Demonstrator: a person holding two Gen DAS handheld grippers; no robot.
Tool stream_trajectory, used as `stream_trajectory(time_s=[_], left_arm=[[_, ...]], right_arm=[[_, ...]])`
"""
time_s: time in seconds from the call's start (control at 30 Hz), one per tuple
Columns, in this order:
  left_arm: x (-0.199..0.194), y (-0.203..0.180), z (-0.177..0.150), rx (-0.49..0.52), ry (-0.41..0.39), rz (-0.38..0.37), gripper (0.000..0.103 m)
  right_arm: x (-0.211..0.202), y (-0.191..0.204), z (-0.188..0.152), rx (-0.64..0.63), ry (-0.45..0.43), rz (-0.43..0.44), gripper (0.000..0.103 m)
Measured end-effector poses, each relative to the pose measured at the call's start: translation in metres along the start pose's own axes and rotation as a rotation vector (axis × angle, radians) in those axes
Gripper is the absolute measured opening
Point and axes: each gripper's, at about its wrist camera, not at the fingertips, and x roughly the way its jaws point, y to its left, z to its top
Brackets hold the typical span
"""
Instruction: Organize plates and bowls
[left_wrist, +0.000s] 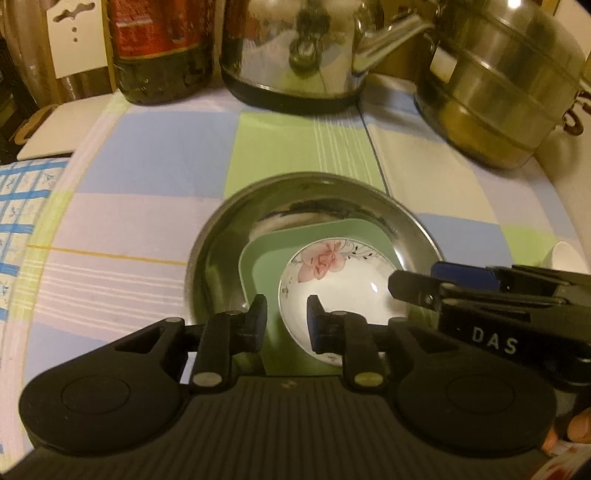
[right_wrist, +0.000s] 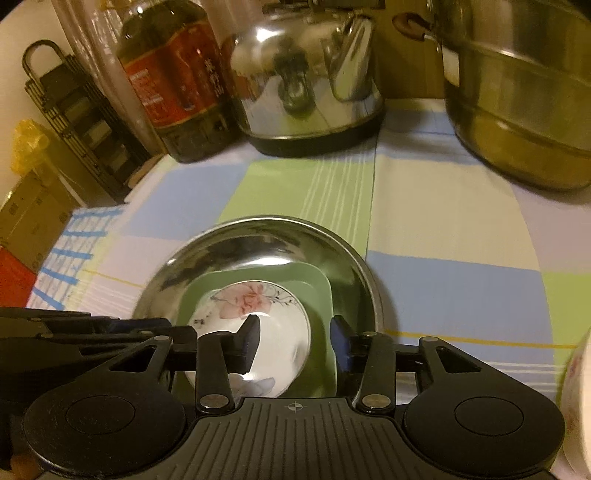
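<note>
Floral bowl (left_wrist: 332, 291) nested in green plate (left_wrist: 258, 258) and steel dish (left_wrist: 221, 236), saving space; rims straddled, unclamped, by both hand-held grippers (left_wrist: 286, 321) (right_wrist: 295, 343).

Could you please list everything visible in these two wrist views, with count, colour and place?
Steel plate: one, silver, centre of cloth.
Green dish: one, pale green, inside the steel plate.
Floral bowl: one, white with pink flower, in the green dish.
Kettle: one, silver, back centre.
Oil bottle: one, dark with red label, back left.
Steamer pot: one, steel, back right.
Tablecloth: one, blue, green and white checks.
Left claw: black, open astride the bowl's rim.
Right claw: black, open astride the bowl's rim.
</note>
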Motion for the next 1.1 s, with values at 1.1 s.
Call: stream_trajectory(time_s=[1.1], left_arm=[[-0.172, -0.092, -0.150, -0.015, -0.086, 0.040, 0.029]], right_arm=[[-0.217, -0.017, -0.128, 0.024, -0.107, 0.105, 0.063]])
